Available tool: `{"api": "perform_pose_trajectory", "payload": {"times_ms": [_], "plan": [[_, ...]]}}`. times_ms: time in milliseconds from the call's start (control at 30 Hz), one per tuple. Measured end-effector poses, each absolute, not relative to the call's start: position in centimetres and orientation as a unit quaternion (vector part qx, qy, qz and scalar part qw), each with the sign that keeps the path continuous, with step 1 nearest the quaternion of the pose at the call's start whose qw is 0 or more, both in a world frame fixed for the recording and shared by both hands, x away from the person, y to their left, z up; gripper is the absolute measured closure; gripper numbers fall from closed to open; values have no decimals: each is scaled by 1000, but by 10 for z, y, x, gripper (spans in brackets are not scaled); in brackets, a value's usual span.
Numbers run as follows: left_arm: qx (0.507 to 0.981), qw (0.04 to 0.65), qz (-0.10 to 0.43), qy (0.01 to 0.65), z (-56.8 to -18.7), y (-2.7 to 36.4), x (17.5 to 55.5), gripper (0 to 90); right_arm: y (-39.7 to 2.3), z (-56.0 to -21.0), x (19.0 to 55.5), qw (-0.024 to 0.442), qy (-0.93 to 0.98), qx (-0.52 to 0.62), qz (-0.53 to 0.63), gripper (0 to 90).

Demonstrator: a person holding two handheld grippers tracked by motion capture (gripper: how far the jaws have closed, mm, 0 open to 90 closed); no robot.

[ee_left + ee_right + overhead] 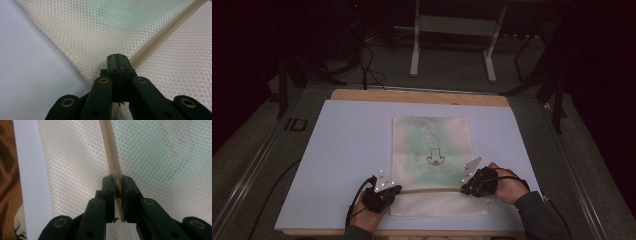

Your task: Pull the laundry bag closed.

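we see a cream mesh bag (432,150) lying flat in the middle of a pale blue mat (342,165), which sits on a wooden board (412,96) on the table. something green shows through the mesh in the upper part of the bag, plus a small dark printed figure (435,157) near the centre. a tan zipper (427,190) runs across the bag near its near edge, from one gripper to the other. left gripper (393,189) is at the bag's left edge, at the zipper's left end; in the left gripper view (117,60) its jaws are pressed together on the mesh right where the zipper tape (160,35) ends, mat to the left of the bag edge. right gripper (466,187) is at the bag's right edge, on the zipper's other end; in the right gripper view (117,182) its jaws are clamped on the zipper tape (108,147) itself, tape running straight up between them, mesh on both sides, green tint on the right. both hands come in from the bottom of the high view, left hand (367,215), right hand (509,187) in a dark sleeve. beyond the board we see table legs (414,50) and cables on the floor.
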State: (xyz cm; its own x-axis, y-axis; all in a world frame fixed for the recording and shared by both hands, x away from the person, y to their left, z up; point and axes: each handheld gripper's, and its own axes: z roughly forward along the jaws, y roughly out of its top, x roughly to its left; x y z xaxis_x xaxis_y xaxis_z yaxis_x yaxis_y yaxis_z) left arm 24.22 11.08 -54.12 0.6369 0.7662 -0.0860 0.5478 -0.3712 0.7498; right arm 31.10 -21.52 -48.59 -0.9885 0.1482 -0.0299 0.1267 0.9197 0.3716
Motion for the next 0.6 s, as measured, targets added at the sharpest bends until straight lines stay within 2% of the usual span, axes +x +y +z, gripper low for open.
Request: {"api": "perform_pose_trajectory", "payload": {"times_ms": [600], "plan": [[816,390,141,403,-541,111,242,893,-225,-485,311,32,981,77,174,823]]}}
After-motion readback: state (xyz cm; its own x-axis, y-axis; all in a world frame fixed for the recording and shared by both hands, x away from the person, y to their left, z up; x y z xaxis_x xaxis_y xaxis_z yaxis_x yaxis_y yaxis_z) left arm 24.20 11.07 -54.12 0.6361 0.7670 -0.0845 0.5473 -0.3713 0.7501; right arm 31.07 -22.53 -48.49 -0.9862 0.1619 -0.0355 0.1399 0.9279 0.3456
